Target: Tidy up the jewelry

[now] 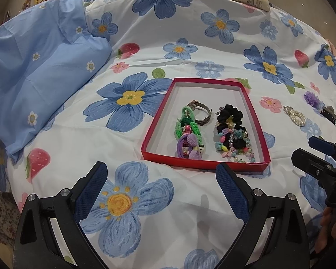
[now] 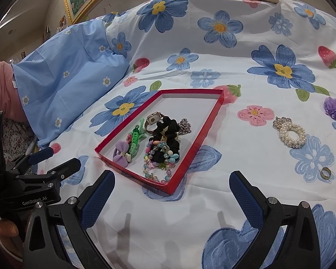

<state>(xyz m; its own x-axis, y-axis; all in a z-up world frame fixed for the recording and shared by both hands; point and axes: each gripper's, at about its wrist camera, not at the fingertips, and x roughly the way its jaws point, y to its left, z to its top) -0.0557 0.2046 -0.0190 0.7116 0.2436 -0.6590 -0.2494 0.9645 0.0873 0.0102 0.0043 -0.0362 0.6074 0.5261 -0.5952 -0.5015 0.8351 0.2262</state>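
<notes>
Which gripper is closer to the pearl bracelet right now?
Right. The right gripper hovers open just short of the pearl bracelet, which lies ahead to its right. The left gripper sits beyond the red box, farther off.

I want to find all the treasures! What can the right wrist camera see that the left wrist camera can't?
Only the right wrist view shows a small ring lying on the bedspread. Only the left wrist view shows a dark claw clip beyond the pearls. Both show the red box of jewelry, the pearl bracelet, the purple flower piece, and both grippers, left and right, open and empty.
</notes>
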